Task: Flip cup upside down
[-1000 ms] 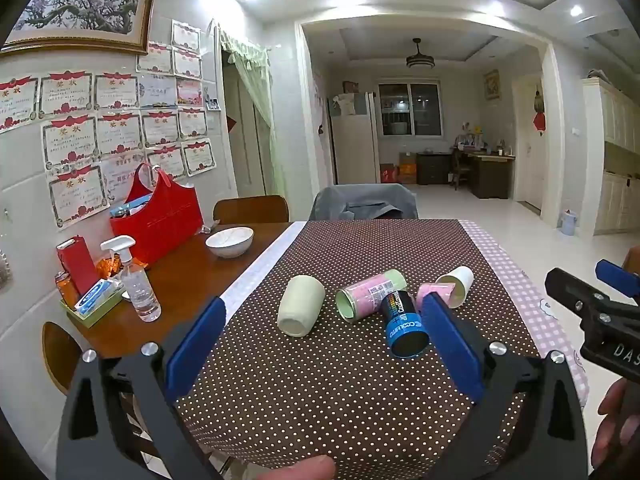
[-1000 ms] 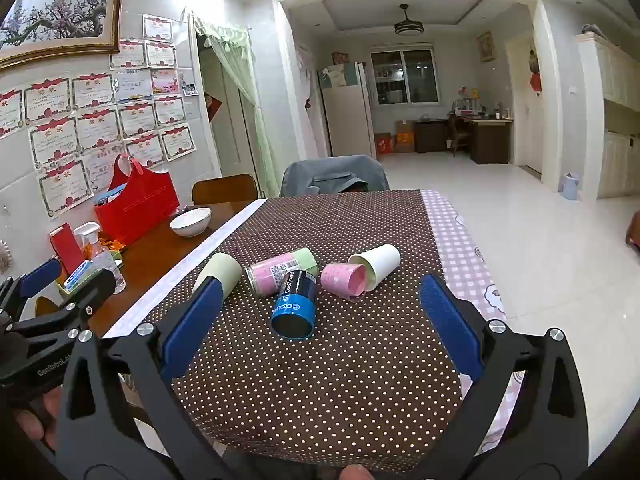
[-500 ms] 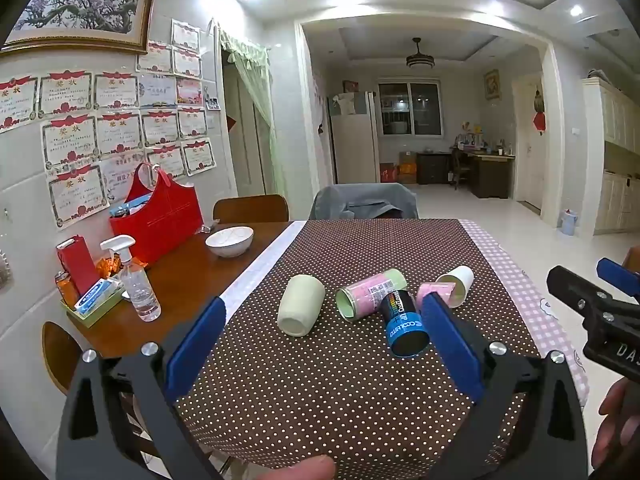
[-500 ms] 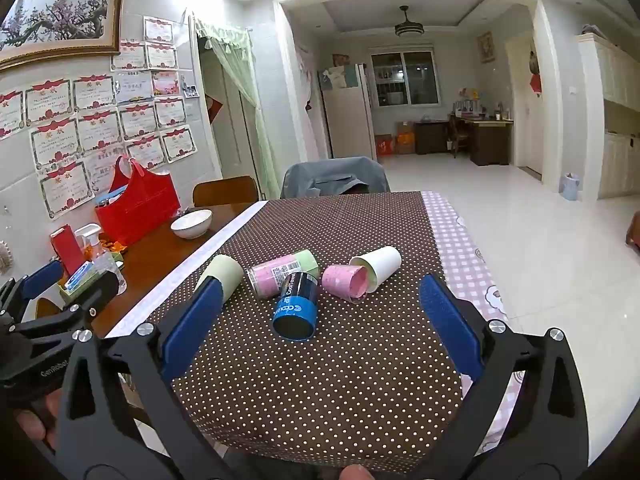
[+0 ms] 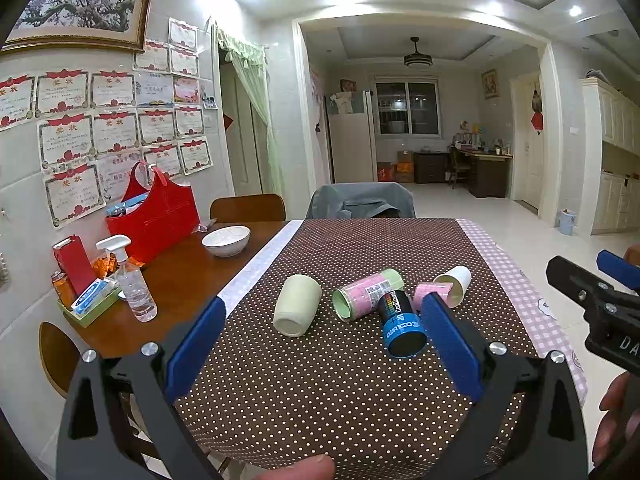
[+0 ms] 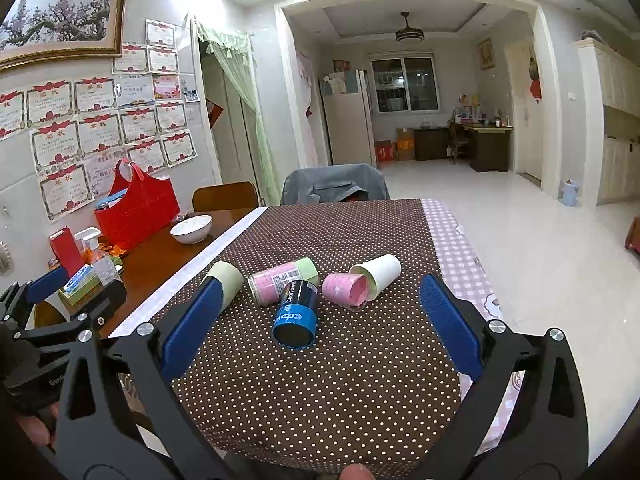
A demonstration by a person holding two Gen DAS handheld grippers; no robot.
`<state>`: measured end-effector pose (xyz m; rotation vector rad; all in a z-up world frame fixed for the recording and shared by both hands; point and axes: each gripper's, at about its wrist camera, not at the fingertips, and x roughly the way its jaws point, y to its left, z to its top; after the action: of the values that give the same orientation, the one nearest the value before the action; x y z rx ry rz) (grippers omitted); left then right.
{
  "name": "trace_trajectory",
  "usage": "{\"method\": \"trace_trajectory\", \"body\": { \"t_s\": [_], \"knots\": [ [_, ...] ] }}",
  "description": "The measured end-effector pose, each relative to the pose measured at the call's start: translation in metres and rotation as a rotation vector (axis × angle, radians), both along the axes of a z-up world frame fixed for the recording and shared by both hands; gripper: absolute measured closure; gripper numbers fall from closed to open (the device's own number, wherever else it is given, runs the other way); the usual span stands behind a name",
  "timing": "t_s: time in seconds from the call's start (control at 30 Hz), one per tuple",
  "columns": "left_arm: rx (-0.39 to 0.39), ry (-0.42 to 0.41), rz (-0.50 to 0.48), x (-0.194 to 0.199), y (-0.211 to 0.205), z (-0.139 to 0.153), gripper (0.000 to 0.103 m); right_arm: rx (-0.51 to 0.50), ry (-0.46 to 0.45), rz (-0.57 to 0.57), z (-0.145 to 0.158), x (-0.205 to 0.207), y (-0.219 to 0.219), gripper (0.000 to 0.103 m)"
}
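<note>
Several cups lie on their sides on the brown dotted tablecloth (image 5: 340,392): a pale green cup (image 5: 297,310), a pink and green cup (image 5: 368,294), a blue and black cup (image 5: 400,330), a pink cup (image 5: 430,293) and a white cup (image 5: 454,283). In the right wrist view they are the pale green cup (image 6: 227,285), pink and green cup (image 6: 284,285), blue cup (image 6: 297,314), pink cup (image 6: 346,290) and white cup (image 6: 378,274). My left gripper (image 5: 320,350) is open and empty, short of the cups. My right gripper (image 6: 318,330) is open and empty, short of the blue cup.
On the bare wooden table part at the left stand a white bowl (image 5: 226,240), a red bag (image 5: 154,216), a spray bottle (image 5: 134,284) and a green tray of small items (image 5: 90,304). Chairs (image 5: 360,200) stand at the far edge. The right gripper also shows at the right (image 5: 596,304).
Both grippers have moved slightly forward toward the cups. The cups have not moved.
</note>
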<state>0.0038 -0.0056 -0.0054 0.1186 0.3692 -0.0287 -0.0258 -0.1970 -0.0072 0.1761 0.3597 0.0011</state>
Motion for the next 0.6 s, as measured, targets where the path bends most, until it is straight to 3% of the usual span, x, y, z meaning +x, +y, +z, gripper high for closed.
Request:
{"method": "trace_trajectory", "body": {
  "t_s": [0.6],
  "knots": [
    [-0.008,-0.001,-0.008,0.006,-0.002,0.000,0.006,-0.015,0.001,0.027,-0.004,0.011,0.003,0.006]
  ]
}}
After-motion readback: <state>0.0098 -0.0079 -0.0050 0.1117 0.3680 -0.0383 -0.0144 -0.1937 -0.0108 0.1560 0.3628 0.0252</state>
